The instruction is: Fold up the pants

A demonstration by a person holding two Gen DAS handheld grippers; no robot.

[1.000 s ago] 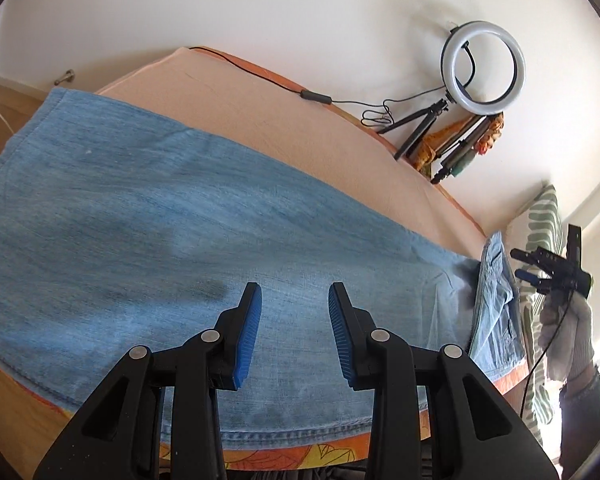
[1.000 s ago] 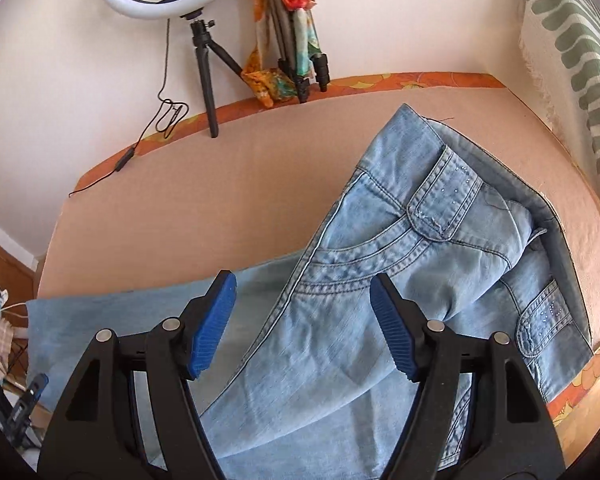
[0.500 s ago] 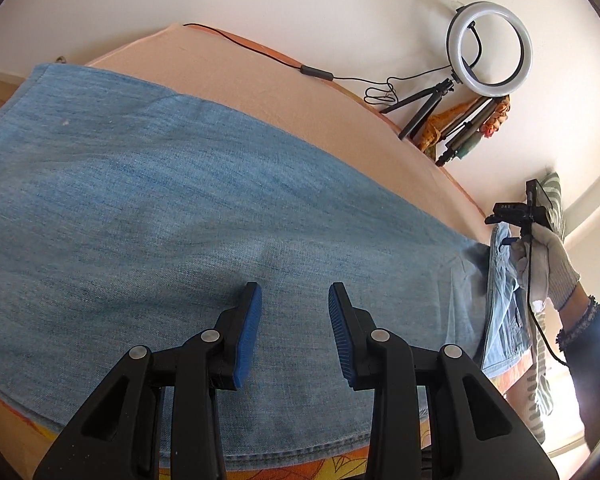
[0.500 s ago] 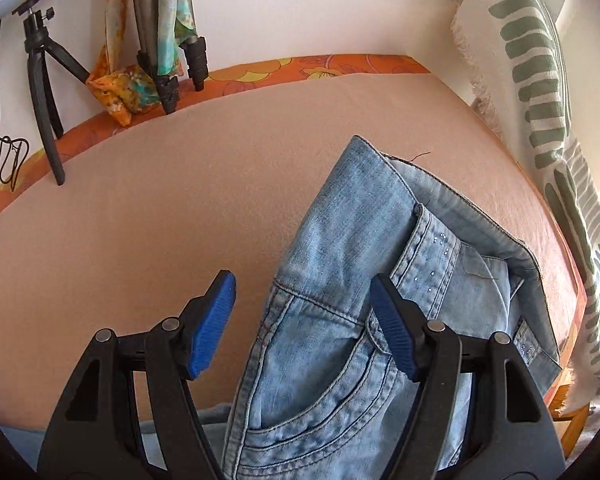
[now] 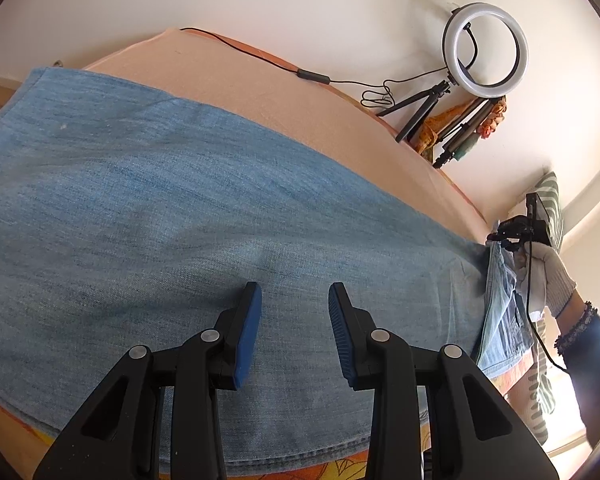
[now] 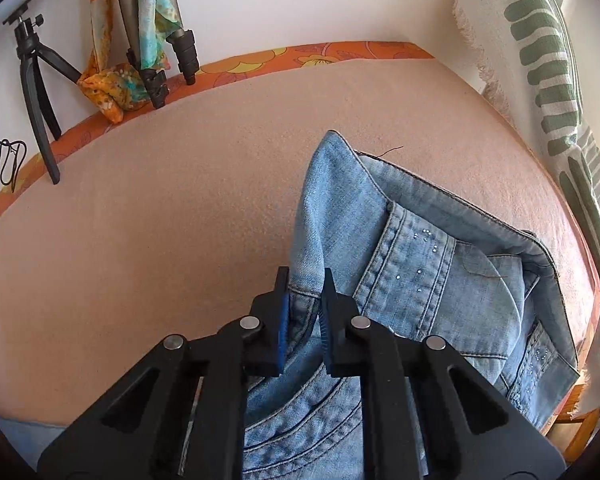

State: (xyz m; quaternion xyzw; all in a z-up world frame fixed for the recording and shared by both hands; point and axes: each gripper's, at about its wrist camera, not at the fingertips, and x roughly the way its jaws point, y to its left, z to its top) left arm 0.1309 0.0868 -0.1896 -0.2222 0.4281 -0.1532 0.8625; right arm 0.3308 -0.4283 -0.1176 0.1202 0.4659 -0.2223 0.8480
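The jeans [image 5: 204,240] lie lengthwise on the peach bed [image 5: 260,92], filling the left and middle of the left wrist view, the legs seemingly laid one on the other. The left gripper [image 5: 294,332] hovers over the leg with jaws spread and holds nothing. In the lower middle of the right wrist view, the right gripper [image 6: 305,322] pinches the waistband [image 6: 312,216] edge, jaws nearly together. Judging by this, the crosswise folds are not yet made.
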